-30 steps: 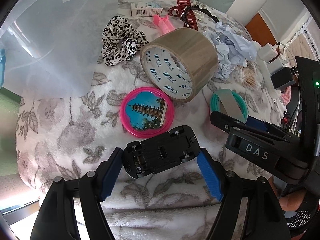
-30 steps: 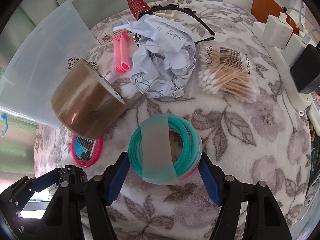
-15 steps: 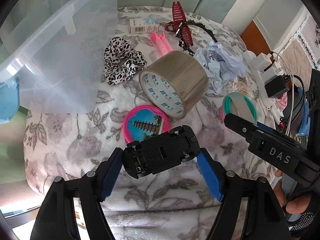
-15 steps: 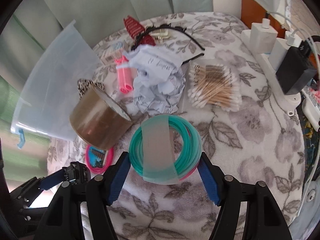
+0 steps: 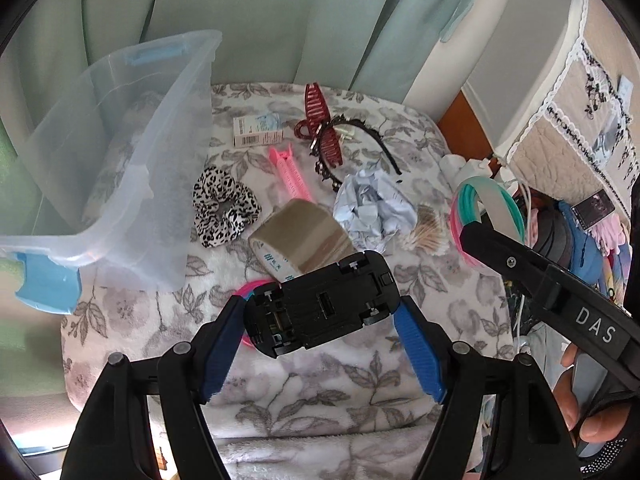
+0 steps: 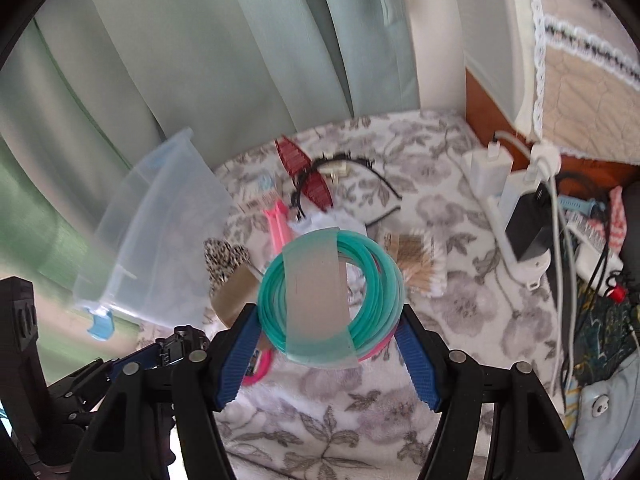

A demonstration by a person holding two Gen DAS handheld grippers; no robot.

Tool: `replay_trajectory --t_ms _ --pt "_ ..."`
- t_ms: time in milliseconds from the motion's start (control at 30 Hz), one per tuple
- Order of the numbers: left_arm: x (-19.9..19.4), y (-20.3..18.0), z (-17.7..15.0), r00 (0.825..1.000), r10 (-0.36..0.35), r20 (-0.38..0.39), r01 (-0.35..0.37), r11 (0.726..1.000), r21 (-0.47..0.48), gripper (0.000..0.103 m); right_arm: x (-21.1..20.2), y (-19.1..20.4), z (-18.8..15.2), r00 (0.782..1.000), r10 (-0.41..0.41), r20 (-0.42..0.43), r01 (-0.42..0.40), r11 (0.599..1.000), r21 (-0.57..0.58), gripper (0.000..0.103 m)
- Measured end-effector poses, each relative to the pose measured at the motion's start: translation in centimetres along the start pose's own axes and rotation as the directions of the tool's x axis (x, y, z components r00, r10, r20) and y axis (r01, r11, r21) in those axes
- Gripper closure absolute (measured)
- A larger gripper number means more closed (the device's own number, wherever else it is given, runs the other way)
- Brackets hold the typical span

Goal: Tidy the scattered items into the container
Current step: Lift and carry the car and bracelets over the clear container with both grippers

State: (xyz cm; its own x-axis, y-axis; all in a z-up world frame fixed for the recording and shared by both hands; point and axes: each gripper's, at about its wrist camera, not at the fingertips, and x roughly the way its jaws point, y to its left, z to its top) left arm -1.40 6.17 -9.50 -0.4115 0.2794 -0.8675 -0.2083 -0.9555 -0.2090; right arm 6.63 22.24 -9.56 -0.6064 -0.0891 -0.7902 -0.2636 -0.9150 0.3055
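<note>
Left wrist view: left gripper [image 5: 320, 334] clamped on a toy car [image 5: 322, 304], carried above the blanket; bin [image 5: 120, 168] looks empty; tape roll [image 5: 304, 240], scrunchie [image 5: 224, 212] left.
Right wrist view: right gripper [image 6: 326, 338] clamped on a bangle bundle [image 6: 330, 296], aloft, beside the bin [image 6: 160, 240].

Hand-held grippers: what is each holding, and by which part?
Left hand-held gripper clamps the toy car by its two ends; right hand-held gripper clamps the bangle bundle across its outer rims.

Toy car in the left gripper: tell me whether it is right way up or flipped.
Flipped. The toy car is clamped in the left gripper with its black underside and wheels facing the camera; its painted top is hidden.
</note>
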Motion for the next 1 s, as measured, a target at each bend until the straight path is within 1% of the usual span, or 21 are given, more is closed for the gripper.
replay_trajectory --t_ms 233,467,567,700,867,1000 --pt "-3.9 0.2 2.4 0.994 -0.028 0.109 0.028 1.000 0.001 0.027 -4.3 1.8 2.3 0.993 0.026 0.119 -0.022 0.999 -0.032 0.032" --pt "-8.1 2.5 4.6 0.973 -0.031 0.227 0.043 0.998 -0.047 0.027 -7.2 4.7 4.6 0.977 0.084 0.194 -0.070 0.995 -0.077 0.032" --pt "-9.6 4.3 5.4 0.962 -0.013 0.274 0.040 0.995 -0.090 0.027 -8.3 6.6 5.4 0.967 0.111 0.229 -0.087 0.990 -0.114 0.032" --pt "-11.9 6.7 6.5 0.937 0.018 0.350 0.035 0.989 -0.144 0.027 -9.3 9.4 6.6 0.953 0.145 0.264 -0.106 0.982 -0.159 0.032" --pt "-13.2 9.7 7.0 0.922 0.049 0.383 0.036 0.977 -0.212 0.027 -9.3 12.7 7.7 0.944 0.189 0.271 -0.134 0.969 -0.208 0.032" --pt "-13.9 11.9 7.1 0.908 0.095 0.407 0.016 0.965 -0.262 0.027 -9.1 15.2 8.1 0.938 0.220 0.267 -0.153 0.956 -0.251 0.032"
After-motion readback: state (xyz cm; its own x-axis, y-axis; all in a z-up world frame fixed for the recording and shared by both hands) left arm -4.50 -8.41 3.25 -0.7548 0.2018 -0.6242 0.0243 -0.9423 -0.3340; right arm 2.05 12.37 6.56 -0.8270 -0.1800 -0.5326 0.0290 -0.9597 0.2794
